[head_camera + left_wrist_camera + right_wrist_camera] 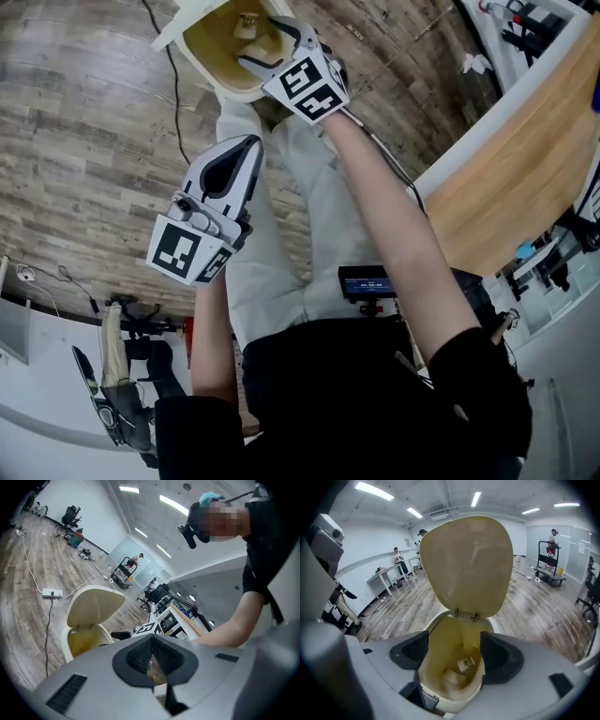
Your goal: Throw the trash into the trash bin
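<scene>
Right tool (452, 656) jaws wide, empty, over open trash bin (442, 641); trash (465, 663) lies inside. Left tool (251, 142) closed, empty, 6 o'clock of bin.

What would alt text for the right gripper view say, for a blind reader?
An open right gripper, nothing between its jaws, points down into a cream trash bin whose lid stands raised. A small cup and a pale scrap lie at the bottom.

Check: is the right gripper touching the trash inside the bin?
Apart. The right gripper view shows the right gripper with its fingers spread wide and empty above the bin, while the trash lies at the bottom, clear of them.
</scene>
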The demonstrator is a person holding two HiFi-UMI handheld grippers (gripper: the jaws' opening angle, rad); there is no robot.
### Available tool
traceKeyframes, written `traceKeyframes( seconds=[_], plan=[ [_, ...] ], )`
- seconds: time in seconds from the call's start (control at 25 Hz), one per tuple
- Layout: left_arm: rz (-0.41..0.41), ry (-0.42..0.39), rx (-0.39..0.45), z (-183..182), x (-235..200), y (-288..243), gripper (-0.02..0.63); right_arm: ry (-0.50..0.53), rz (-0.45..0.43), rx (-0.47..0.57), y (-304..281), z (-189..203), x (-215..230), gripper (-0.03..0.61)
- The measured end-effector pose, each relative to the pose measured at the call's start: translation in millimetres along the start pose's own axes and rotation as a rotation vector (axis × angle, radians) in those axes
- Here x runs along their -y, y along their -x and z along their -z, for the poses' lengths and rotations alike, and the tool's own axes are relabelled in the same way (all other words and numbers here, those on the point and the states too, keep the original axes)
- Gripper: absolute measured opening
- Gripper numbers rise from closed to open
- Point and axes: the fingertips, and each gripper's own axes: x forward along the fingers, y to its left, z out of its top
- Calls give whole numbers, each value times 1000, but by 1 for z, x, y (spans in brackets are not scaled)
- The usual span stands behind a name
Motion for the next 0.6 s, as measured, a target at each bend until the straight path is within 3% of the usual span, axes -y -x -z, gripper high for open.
traceKeyframes(
  seconds=[0.2,0.32,0.48,0.6],
  plan=[
    [5,-33,10,14,-20,3,-3,-11,-13,32,-25,6,-16,319],
    [13,-65,21,3,-12,7,-3,62,14,19,-5,-6,-24,303],
    [26,-157,43,-33,10,16,-3,130,118,107,52,-55,-22,34],
    [47,-218,63,-67,43,31,-3,116,171,214,117,-104,-26,-2]
  ],
)
